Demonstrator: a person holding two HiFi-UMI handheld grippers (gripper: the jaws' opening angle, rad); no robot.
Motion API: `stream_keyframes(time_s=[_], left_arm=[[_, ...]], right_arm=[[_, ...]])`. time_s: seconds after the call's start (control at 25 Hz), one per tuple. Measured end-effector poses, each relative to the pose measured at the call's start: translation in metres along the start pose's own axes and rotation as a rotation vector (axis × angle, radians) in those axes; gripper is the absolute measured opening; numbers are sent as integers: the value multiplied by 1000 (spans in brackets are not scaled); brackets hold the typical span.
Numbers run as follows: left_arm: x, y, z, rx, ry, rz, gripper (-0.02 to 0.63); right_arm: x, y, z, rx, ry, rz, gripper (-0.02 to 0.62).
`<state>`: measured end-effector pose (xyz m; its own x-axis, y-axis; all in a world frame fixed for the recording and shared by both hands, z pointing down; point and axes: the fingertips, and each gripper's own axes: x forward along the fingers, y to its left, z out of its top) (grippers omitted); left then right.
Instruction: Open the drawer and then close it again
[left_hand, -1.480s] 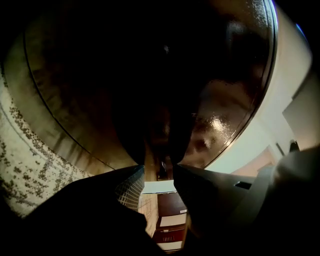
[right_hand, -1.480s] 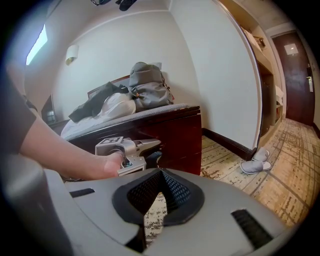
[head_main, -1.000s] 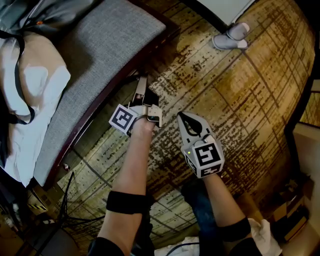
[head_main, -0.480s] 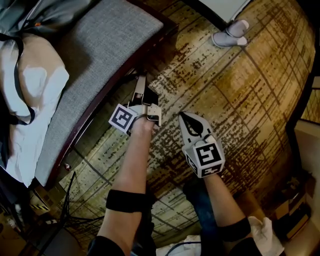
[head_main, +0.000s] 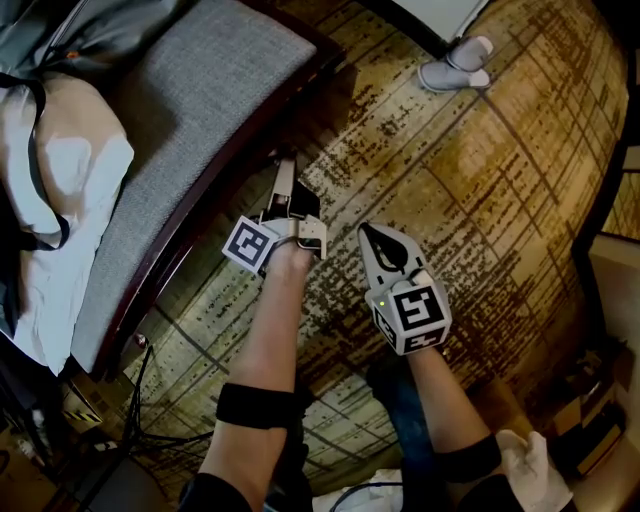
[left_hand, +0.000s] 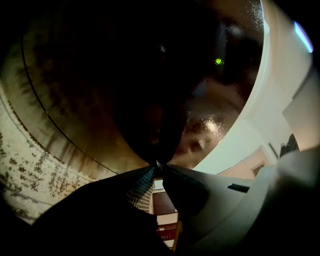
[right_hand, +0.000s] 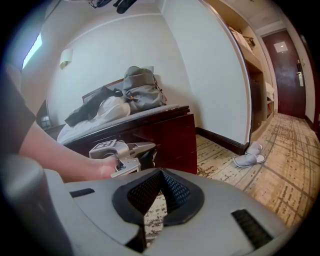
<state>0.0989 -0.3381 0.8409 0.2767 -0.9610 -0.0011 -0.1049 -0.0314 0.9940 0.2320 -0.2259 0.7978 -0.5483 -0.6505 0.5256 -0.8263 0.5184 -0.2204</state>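
Left tool (left_hand: 158, 164) narrow, tips pinched together against the dark wooden drawer front (right_hand: 172, 140) below the grey cushion (head_main: 190, 110); anything gripped is indiscernible. Right tool (right_hand: 161, 172) fully closed, empty, above the carpet (head_main: 480, 180).

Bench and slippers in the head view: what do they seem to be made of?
Bench: grey woven fabric top, weave visible, on a glossy dark red-brown frame, probably lacquered wood. Slippers: pale, soft-looking cloth; too small to tell more.
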Motion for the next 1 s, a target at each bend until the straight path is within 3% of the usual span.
stream_keyframes(time_s=[0.48,1.0], left_arm=[[-47,-6,-82,-80,30,28,39],[-98,-15,-169,-122,36,34,40]], right_arm=[[-44,-5,1,7,9,-31,2],[-115,-45,-15,46,7,-111,2]])
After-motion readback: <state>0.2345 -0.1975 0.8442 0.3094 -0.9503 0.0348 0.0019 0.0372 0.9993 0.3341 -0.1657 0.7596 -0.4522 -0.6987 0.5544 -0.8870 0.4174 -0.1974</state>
